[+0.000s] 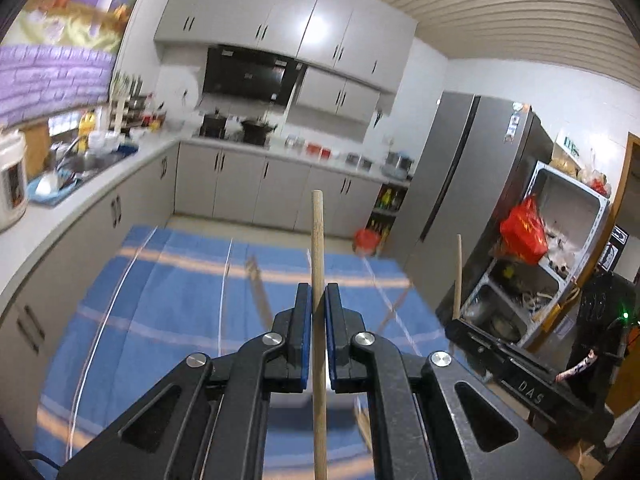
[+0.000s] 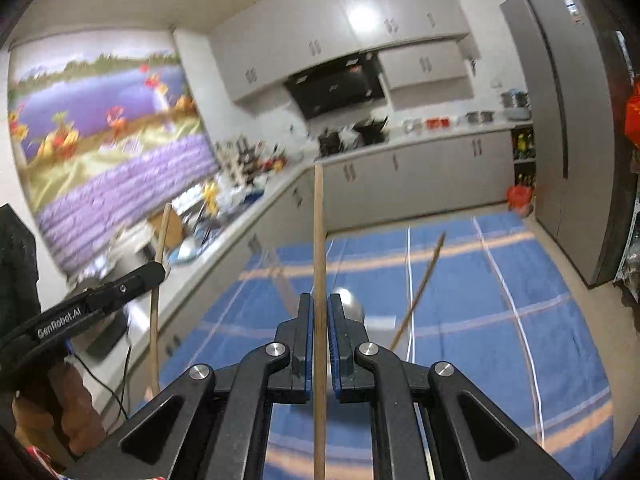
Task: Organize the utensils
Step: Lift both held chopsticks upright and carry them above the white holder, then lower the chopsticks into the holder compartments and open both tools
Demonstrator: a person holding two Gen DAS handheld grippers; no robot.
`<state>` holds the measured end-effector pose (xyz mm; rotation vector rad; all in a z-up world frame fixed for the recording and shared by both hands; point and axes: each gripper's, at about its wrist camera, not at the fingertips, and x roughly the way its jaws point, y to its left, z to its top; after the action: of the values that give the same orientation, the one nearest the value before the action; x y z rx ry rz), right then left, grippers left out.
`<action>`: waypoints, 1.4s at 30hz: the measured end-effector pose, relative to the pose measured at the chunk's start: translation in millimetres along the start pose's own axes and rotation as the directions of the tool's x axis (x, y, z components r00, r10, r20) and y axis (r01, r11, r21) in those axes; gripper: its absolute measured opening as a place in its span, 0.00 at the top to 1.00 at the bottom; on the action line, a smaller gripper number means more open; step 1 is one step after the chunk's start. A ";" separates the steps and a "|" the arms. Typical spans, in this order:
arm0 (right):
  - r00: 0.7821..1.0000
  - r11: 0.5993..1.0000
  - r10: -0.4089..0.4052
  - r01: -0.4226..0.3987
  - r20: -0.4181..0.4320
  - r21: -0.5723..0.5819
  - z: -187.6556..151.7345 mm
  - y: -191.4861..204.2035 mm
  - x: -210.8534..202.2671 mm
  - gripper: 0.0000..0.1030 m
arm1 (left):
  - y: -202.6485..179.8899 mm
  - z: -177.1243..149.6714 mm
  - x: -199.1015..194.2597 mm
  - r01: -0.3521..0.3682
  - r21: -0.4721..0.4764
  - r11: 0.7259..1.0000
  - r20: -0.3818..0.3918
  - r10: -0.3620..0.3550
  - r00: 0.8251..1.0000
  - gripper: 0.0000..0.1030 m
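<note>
We see the left hand-held gripper (image 1: 318, 312) clamped tight on a wooden chopstick (image 1: 317, 240), which stands upright between the pads above the blue striped cloth (image 1: 168, 300) covering the surface. To its right the right hand-held gripper (image 2: 319, 316) is likewise closed on a second chopstick (image 2: 318, 232), also upright and lifted off the cloth. More sticks lie loose on the cloth, one angled stick (image 2: 420, 292) beside a metal spoon (image 2: 352, 306). Risks as we judge them: each thin round stick is pinched at a single point, so it could pivot or slide out if the hands swing fast; the two raised sticks could knock together; the long lower ends could snag the loose sticks below.
</note>
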<state>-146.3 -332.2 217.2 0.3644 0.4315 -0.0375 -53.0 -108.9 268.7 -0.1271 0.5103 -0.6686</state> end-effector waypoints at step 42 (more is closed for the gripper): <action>0.987 0.986 -0.162 0.162 0.014 -0.029 -7.6 -34.2 119.7 0.81 | -6.1 -4.1 130.9 -0.145 0.054 0.988 0.081 0.141 0.987 0.64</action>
<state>-44.3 -356.6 149.5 0.2983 0.4491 -0.1911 28.8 -194.8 213.0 -0.0593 0.4204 -0.5359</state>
